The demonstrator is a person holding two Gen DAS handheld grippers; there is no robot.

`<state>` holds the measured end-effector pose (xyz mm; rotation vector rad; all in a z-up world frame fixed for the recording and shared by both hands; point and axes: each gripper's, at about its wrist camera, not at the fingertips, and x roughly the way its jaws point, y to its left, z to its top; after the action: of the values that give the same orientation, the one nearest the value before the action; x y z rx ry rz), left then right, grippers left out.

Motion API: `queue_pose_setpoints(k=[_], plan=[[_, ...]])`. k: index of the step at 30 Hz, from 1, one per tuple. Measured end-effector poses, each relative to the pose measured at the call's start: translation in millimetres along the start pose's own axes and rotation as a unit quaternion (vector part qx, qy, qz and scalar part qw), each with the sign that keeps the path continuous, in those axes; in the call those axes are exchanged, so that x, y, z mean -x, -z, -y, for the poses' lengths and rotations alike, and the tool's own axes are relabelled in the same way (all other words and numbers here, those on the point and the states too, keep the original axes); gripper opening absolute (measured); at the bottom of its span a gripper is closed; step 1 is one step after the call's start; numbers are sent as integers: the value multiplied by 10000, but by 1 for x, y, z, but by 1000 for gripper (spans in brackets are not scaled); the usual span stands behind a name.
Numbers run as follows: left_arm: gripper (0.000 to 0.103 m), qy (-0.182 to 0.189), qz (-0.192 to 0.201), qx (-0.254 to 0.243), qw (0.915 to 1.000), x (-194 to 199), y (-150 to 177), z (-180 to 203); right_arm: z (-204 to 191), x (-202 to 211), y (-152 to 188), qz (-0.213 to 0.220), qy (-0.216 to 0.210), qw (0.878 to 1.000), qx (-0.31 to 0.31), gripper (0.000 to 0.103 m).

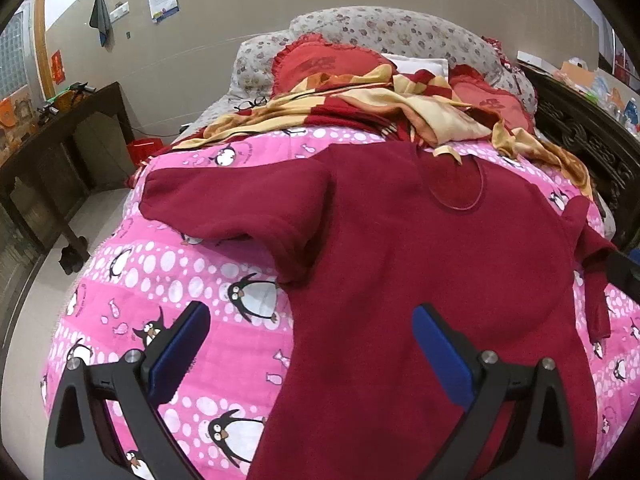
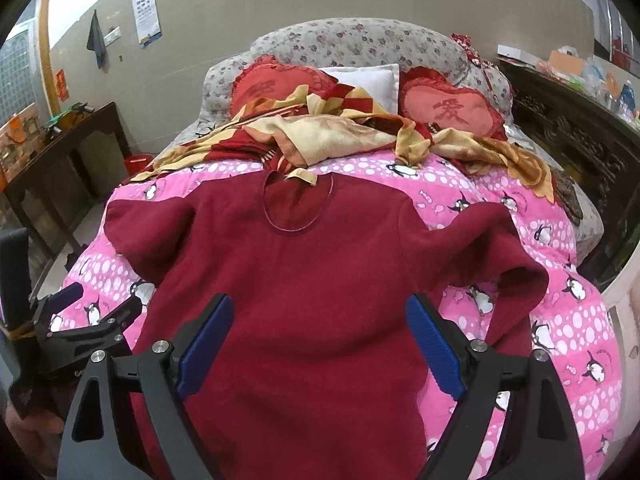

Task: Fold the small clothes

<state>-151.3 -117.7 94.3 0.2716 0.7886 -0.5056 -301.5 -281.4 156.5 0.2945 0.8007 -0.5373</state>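
Basically flat on the bed, one garment.
Sweater: dark red sweater (image 2: 304, 280), fleecy knit, spread flat mid-quilt; long axis runs foot-to-head, round neckline toward the pillows.
Sleeves: both out sideways, right one bent back toward the hem.
Quilt: pink penguin quilt (image 1: 224, 352), bare on both sides of the sweater up to the bed edges.
Blanket: red-and-yellow blanket (image 2: 320, 132), crumpled at the head end, touching the collar.
Left gripper (image 1: 312, 344): jaws wide apart, holding nothing, over the sweater's left edge.
Right gripper (image 2: 320, 332): spread wide, empty, over the lower body.
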Motion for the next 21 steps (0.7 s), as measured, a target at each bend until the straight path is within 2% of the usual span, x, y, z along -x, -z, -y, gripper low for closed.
queue_pose_setpoints(k=[6,21], plan=[[103,-23,65,-99,9999,1,-1,7,-1,-9,2,-82,125,9999,40,98],[103,138,2,44,9999,-3,-2,10,2,-28,5,-170,228,9996,23,98]])
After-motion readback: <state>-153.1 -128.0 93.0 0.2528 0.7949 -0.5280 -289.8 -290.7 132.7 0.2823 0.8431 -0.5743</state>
